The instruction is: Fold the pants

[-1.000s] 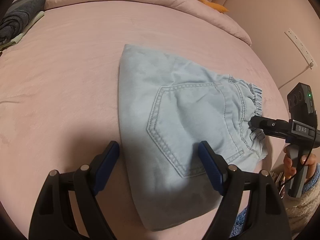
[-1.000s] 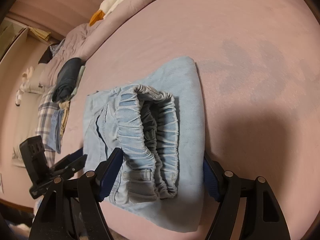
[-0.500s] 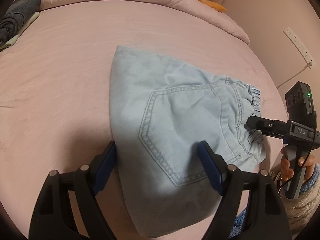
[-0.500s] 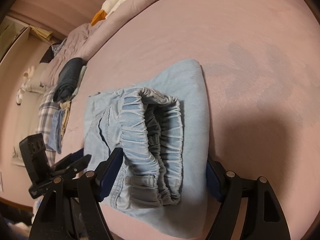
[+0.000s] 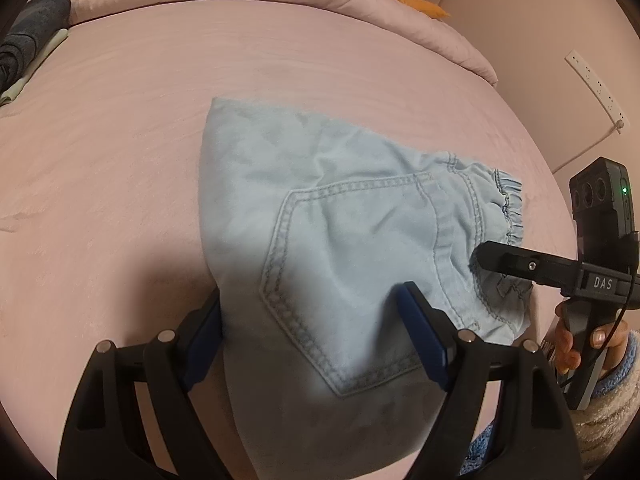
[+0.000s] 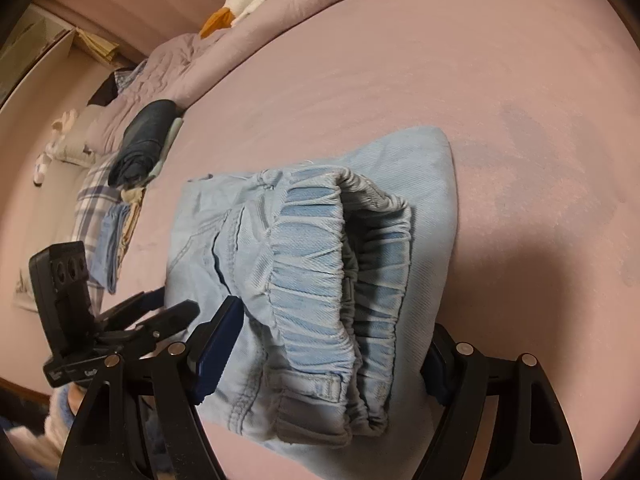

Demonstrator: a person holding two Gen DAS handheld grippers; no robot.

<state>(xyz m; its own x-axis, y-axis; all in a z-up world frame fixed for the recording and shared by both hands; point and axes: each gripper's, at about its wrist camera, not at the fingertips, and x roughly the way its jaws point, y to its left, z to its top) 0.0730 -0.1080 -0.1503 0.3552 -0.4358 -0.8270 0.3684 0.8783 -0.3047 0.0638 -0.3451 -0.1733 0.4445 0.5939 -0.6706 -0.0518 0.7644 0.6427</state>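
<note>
Since the earlier frames, the folded light-blue pants [image 5: 340, 264] have been brought nearer to the left gripper [image 5: 316, 340], whose blue-padded fingers are spread wide apart and now straddle the near edge of the bundle on the pink bed sheet [image 5: 120, 140]. From the right wrist view, the right gripper [image 6: 324, 352] is seen equally wide apart on either side of the elastic waistband [image 6: 328, 280] end, with nothing clamped. Folded dark clothes [image 6: 144, 140] are stacked at the far left.

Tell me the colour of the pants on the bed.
Light blue denim pants, clearest in the left wrist view.
</note>
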